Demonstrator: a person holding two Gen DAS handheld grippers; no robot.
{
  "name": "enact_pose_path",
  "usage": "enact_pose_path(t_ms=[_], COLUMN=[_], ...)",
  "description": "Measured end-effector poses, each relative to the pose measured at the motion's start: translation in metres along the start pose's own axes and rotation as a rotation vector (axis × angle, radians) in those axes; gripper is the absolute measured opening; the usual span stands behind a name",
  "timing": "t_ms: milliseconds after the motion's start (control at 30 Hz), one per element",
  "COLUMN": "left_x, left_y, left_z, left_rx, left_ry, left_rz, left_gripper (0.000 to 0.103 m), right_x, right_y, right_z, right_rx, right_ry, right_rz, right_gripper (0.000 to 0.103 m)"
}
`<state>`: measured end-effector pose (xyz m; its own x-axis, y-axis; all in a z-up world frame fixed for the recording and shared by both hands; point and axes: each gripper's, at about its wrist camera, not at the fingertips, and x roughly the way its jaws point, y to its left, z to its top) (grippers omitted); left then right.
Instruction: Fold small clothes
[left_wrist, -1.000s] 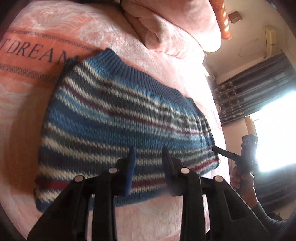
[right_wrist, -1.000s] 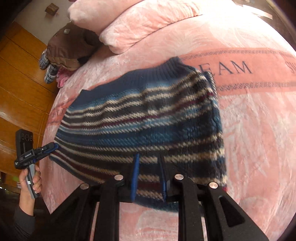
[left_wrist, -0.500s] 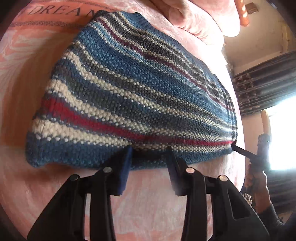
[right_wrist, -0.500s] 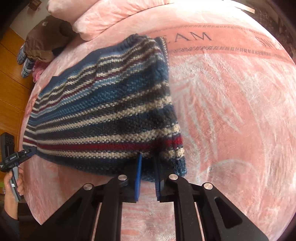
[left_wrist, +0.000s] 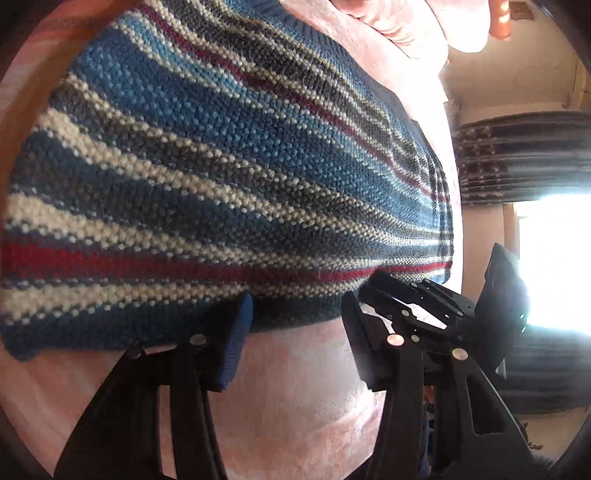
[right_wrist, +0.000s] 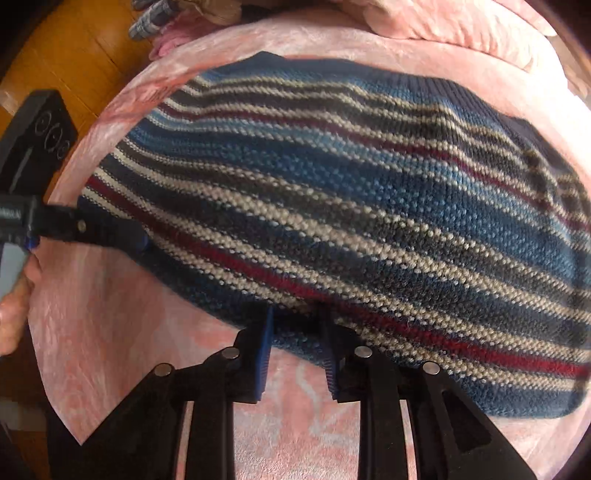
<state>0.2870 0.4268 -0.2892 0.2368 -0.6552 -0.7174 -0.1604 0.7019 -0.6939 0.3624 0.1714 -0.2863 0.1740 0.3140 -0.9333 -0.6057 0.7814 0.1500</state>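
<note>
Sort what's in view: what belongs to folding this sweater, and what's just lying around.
In the job: striped sweater; left gripper; right gripper; pink blanket it lies on.

Lying about: pink pillows; plaid and brown clothes; dark curtain.

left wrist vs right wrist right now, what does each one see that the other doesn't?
Left wrist only: dark curtains and a bright window. Right wrist only: wooden floor, a plaid item beyond the bed, and the hand holding the left gripper. Both: the striped sweater on the pink blanket, with each gripper open at its near edge.
</note>
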Motion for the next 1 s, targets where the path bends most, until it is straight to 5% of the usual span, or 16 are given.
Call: enact_pose_path(t_ms=[67,133,233,400,467,800,867,900,933,1000], left_x=[-0.039,-0.073,-0.085,-0.071,-0.06,-0.028,-0.027,-0.024,-0.022,-0.018], left_y=[-0.004,0.005,0.037,0.095,0.105,0.107,0.099,0.098,0.096,0.089], left_z=[0.016,0.039,0.074,0.11,0.122,0.163,0.165,0.166,0.167,0.169], left_rx=[0.048,0.059,0.001,-0.09,-0.121,-0.106,-0.088,-0.097,-0.106,-0.095], left_ry=[-0.063,-0.116,-0.05,0.041,0.044,0.037,0.041,0.054,0.063,0.068], left_rz=[-0.016,0.064,0.125,0.173,0.138,0.051,0.074,0.065,0.07,0.114], left_gripper=[0.075,0.085,0.088,0.088,0.088,0.088,0.076,0.045,0.035,0.036], right_x=[-0.027,-0.042,-0.035,0.013,0.031,0.071,0.075,0.076,0.076,0.077], right_y=[0.031,0.069,0.129,0.203,0.217,0.225,0.229,0.23,0.23,0.23], right_z=[-0.003,-0.008,-0.017,-0.031,-0.031,-0.006,0.0,0.004,0.007,0.013], right_rx=[-0.12,-0.243,-0.396,-0.582,-0.613,-0.623,-0.632,-0.627,-0.617,-0.592], right_ry=[-0.081,-0.13,-0.169,-0.228,-0.234,-0.302,-0.323,-0.331,-0.338,-0.338], right_rz=[-0.066,-0.119,-0.18,-0.299,-0.332,-0.43,-0.442,-0.441,-0.44,-0.43], right_gripper=[0.041,0.051,0.065,0.068,0.069,0.071,0.072,0.071,0.071,0.071])
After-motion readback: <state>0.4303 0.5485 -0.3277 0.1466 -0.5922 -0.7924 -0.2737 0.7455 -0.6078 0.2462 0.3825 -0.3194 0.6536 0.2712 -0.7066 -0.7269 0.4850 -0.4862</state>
